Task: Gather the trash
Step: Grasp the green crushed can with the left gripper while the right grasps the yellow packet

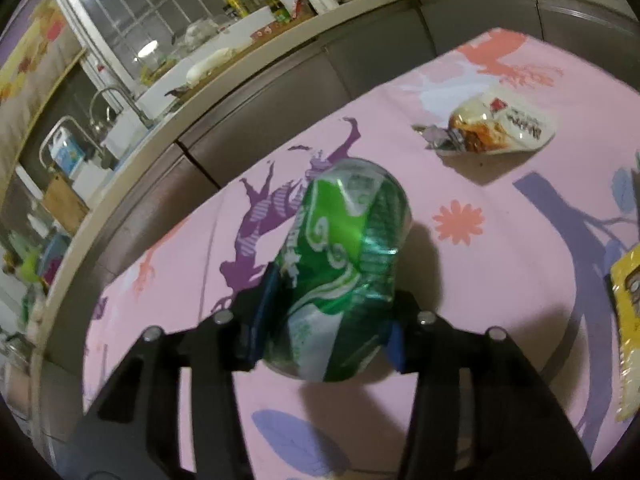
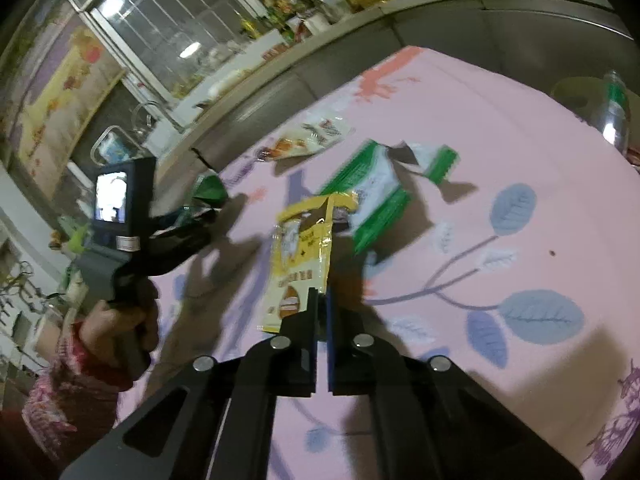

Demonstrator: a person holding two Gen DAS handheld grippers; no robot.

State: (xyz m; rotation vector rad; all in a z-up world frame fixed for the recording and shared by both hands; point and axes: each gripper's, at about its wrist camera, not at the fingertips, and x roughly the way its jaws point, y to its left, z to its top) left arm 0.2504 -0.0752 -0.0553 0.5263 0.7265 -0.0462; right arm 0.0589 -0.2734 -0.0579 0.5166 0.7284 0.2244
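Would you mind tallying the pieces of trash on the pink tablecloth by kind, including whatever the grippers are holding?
Crushed green can, pinched in the left gripper: 1
Snack wrappers: 2, the yellow wrapper clamped in the right gripper and the white wrapper lying loose
Green and white carton, torn open: 1
Clear plastic bottle at the far edge: 1
Total: 5

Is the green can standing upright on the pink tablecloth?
No, the dented green can is gripped between the left gripper pads, tilted above the pink tablecloth.

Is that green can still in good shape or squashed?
Squashed: the green can shows creased, buckled sides between the left gripper's fingers.
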